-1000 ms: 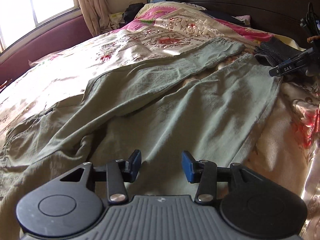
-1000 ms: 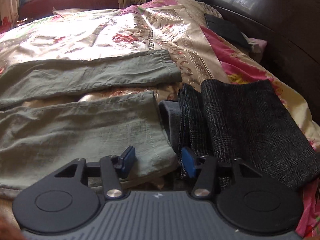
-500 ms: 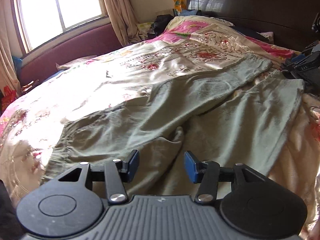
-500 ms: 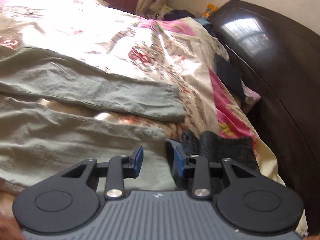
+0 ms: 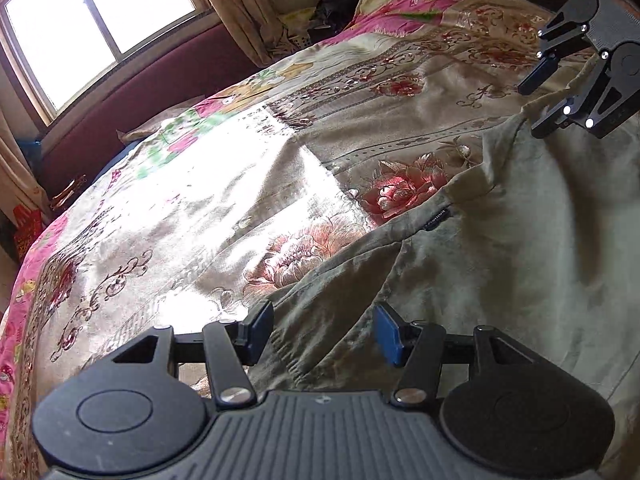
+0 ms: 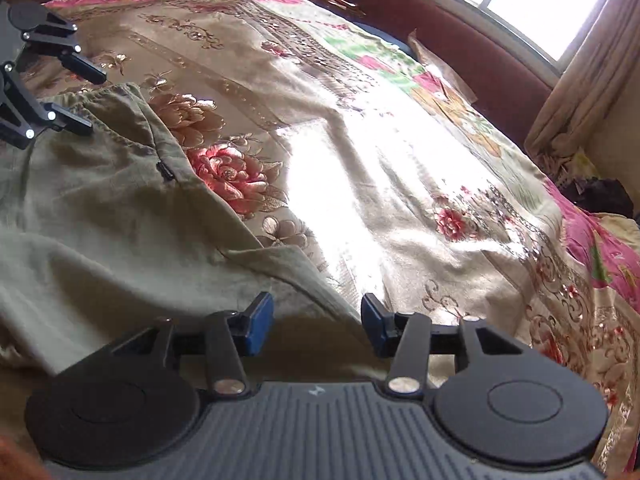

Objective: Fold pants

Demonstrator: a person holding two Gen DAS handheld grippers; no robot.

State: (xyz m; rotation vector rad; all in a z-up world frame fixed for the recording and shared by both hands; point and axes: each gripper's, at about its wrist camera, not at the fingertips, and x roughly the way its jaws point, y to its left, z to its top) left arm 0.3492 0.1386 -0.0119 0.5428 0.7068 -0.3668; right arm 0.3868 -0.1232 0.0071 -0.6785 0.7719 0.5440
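Left wrist view: left gripper [image 5: 324,330] sat low over the waist end of the pants [image 5: 520,240], jaws wide apart w/ nothing between the pads; cloth lay under and just ahead of them. The pants, olive green, were spread on the bedspread [image 5: 200,216] along the near side of the bed, a small dark label [image 5: 437,219] showing at their far edge. Right gripper [image 5: 560,96] appeared top right, facing back, also parted; whether its lower finger touched cloth couldn't be told. Right wrist view: right gripper [image 6: 317,324] hovered at another pants [image 6: 100,208] edge, jaws spread, empty, w/ the left gripper [image 6: 76,96] seen at far left by the hem [image 6: 116,92]. Step in hand, judged: approach to a two-point pinch on the far edge, prior to the first fold. Next move prob. called for lowering each tool until one layer edge sat between the pads, closing, then lifting both together so the cloth carried over evenly. Surroundings: window [image 5: 92,28], curtain [image 5: 240,12], maroon ledge [image 5: 160,92], dark clutter [image 5: 336,4] far off. Nothing lay on the pants; main hazards were glossy, slippery bedspread being pinched along w/ the cloth, and rumples near the jaws.
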